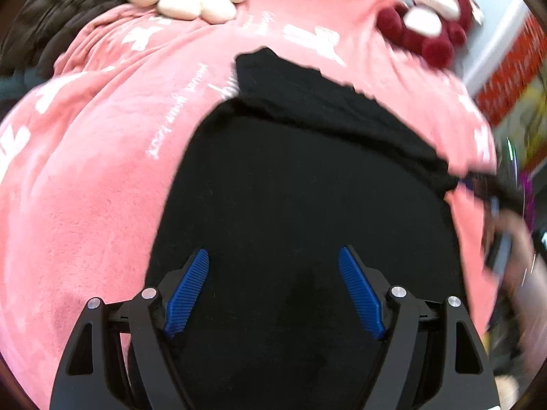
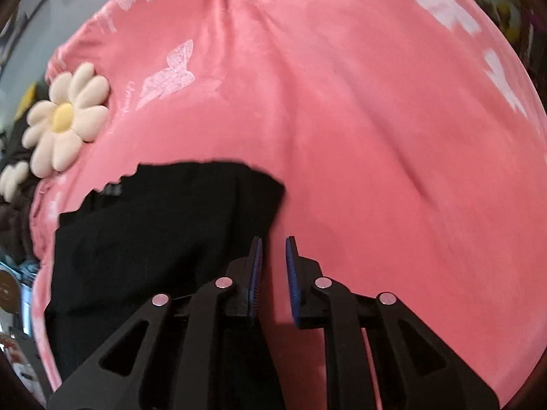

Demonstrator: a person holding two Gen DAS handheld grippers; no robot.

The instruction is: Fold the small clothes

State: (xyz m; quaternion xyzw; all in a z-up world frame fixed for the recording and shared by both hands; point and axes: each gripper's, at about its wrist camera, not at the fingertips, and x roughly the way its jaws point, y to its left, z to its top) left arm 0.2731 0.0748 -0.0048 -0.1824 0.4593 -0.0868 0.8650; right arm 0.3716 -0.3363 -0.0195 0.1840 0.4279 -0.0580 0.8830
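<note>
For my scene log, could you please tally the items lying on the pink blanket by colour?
Black: 1, the black garment.
Cream: 1, the daisy cushion; a second sits just off the pink blanket, on dark bedding.
Red: 1, the plush toy.
Total: 3.

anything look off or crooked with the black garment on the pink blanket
Somewhat. The black garment lies askew on the pink blanket, its far part doubled over unevenly with a corner poking out. Neither the left gripper nor the right gripper holds it.
</note>
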